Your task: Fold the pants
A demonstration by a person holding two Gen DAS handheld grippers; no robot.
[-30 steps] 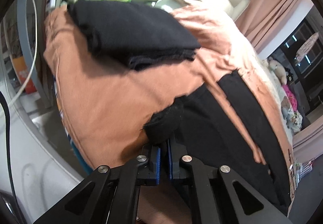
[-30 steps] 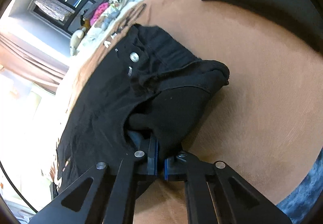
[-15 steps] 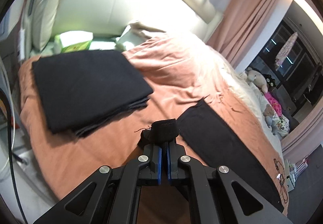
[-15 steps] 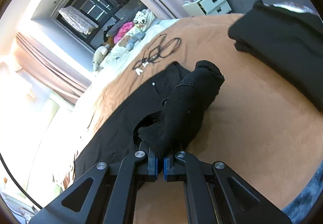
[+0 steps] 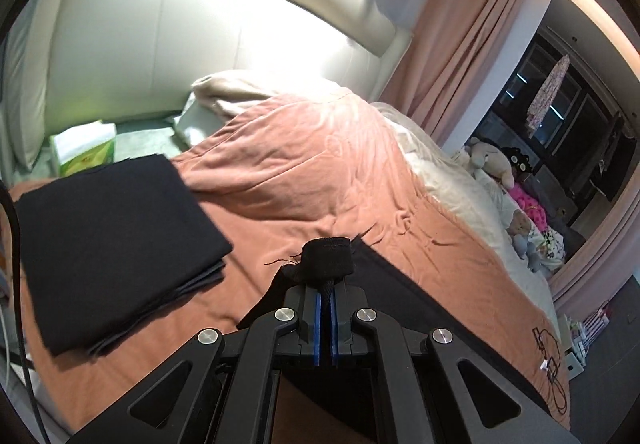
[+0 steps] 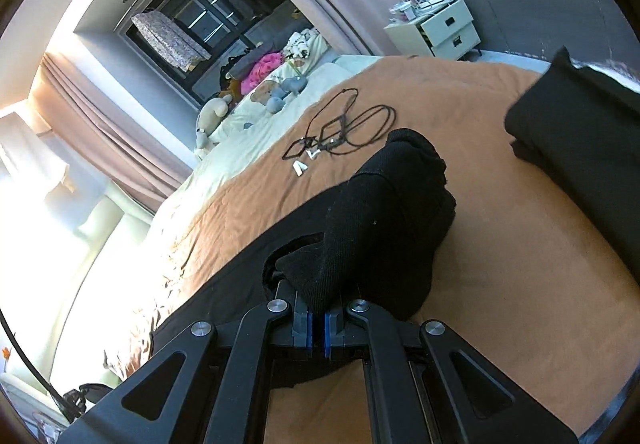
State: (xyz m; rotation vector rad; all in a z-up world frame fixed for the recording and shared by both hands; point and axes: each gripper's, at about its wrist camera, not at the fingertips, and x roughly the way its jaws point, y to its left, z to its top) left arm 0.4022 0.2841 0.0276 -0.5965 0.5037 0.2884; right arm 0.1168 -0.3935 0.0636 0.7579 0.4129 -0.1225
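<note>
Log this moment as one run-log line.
left tongs: shut on pants | right tongs: shut on pants | pants: lifted off blanket | folded stack: beside

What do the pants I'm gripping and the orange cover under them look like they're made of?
Black pants: a heavy woven cotton, likely denim or twill; matte, with fine diagonal ribbing showing near the right hand-held gripper. Orange bedspread: a soft, brushed or fleece-like fabric; faint sheen, gentle rounded creases. Both are judged by look only.

Blown-out window glare, fisheye edges, sharp
</note>
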